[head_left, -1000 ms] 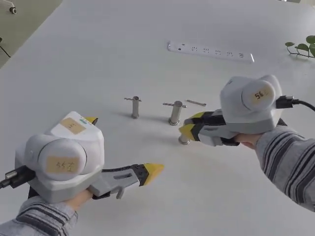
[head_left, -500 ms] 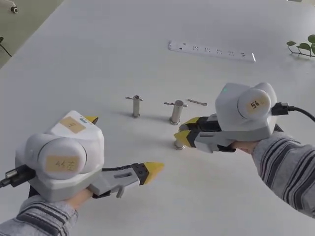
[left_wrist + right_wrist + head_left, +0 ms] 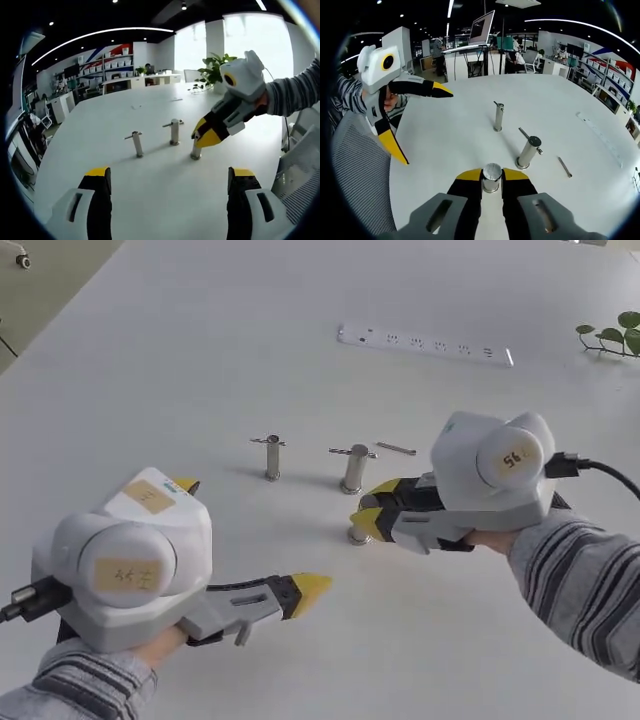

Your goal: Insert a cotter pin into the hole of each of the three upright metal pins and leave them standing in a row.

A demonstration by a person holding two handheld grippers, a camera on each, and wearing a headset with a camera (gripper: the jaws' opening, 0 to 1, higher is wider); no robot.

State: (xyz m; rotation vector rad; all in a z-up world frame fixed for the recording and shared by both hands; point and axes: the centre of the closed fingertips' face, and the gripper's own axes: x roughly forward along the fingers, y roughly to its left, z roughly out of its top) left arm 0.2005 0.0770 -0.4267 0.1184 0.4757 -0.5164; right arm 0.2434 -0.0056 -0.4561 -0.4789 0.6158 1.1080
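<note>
On the white table (image 3: 180,360), head view, left to right:

- Left gripper (image 3: 248,535) is at near left. Jaws are spread wide with nothing between them. In the left gripper view both yellow tips stand far apart, with bare table between.
- Left pin (image 3: 272,457) is upright, further back. Left cotter (image 3: 266,441) sits crosswise through its top.
- Mid pin (image 3: 354,469) is near it on the right, upright. Mid cotter (image 3: 343,451) goes through the top and sticks out leftward.
- Third pin (image 3: 358,533) stands nearer the person, in front of mid pin, base on the table. It is not in line with the other two.
- Right gripper (image 3: 368,508) is at right, pointing left, clamped on third pin. In the right gripper view the yellow tips press on both sides of the pin's round head, and the pin is upright.
- Loose cotter (image 3: 396,449) lies flat on the table just right of and behind mid pin, touching neither pin.
- Power strip (image 3: 425,344) lies further back, well apart from the pins.
- Plant (image 3: 612,337) is at the far right edge.
- Striped sleeve (image 3: 580,580) is on the arm behind right gripper.
</note>
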